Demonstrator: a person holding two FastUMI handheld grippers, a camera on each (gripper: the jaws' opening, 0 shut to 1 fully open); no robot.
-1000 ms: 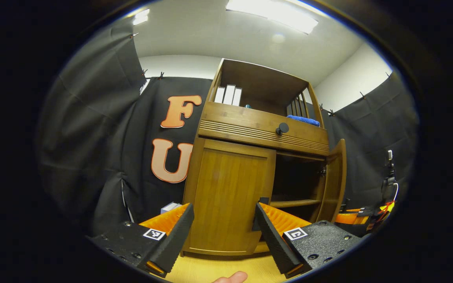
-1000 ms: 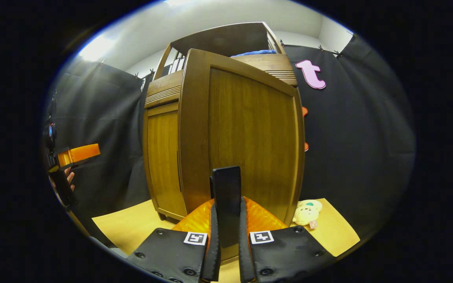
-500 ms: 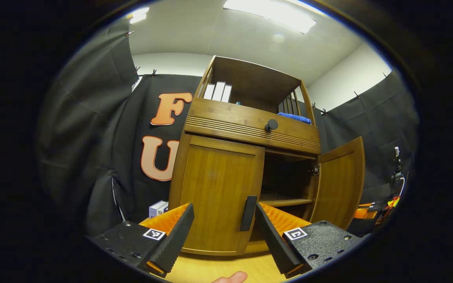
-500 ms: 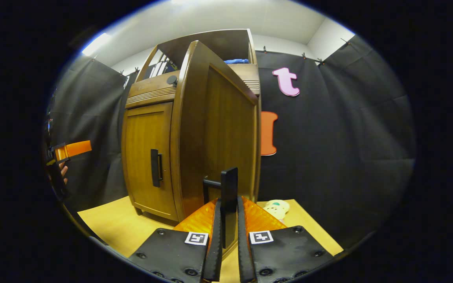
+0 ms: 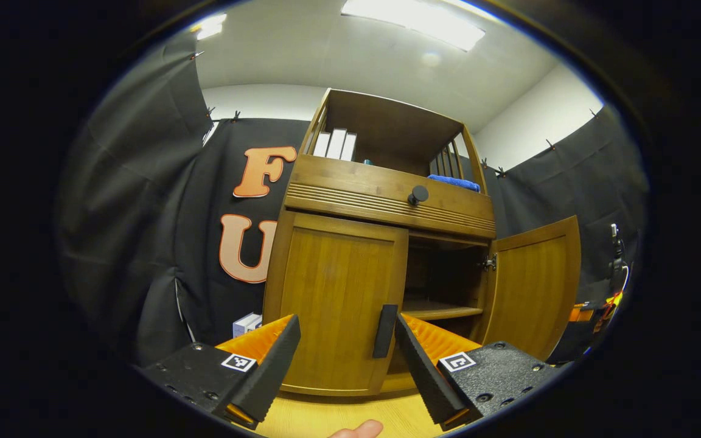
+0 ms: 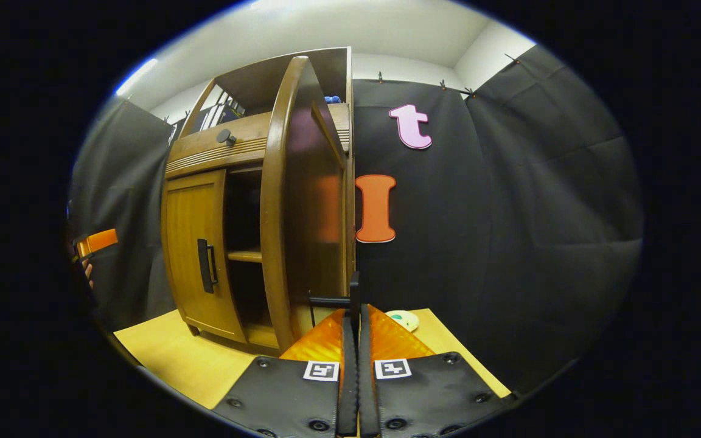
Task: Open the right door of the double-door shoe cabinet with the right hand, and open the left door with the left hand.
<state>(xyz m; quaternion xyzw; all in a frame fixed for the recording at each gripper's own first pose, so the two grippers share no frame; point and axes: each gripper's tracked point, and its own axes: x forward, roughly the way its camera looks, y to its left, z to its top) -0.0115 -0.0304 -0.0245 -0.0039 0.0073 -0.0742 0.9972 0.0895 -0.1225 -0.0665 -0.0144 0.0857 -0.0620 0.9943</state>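
In the left gripper view, the brown wooden double-door shoe cabinet [image 5: 387, 207] stands at the middle, on a light yellow wooden floor [image 5: 338, 413]. The left gripper [image 5: 347, 365] is at 6 o'clock with its two fingers spread wide and nothing between them. It is near the closed left wooden door [image 5: 332, 304] but apart from it. The black bar handle of the left door [image 5: 384, 331] is seen just above the gap between the fingers, close to the finger at the 5 o'clock side, and I cannot tell if it touches. The open right wooden door [image 5: 533, 286] stands at 3 o'clock, swung far out, and a wooden inner shelf [image 5: 442, 311] shows behind it. Above the doors there is a drawer front with a round black knob [image 5: 417, 194]. On the top shelf, white flat boxes [image 5: 335, 145] stand at 12 o'clock and a blue folded cloth [image 5: 455, 182] lies at 1 o'clock. A fingertip [image 5: 356, 429] shows at 6 o'clock.

In the right gripper view, the right gripper [image 6: 353, 340] is at 6 o'clock, its fingers very narrow, pressing on the black bar handle of the right door [image 6: 353, 298]. The door is seen from its edge, at 11 o'clock. A small pale plush toy [image 6: 404, 319] lies on the floor behind the gripper
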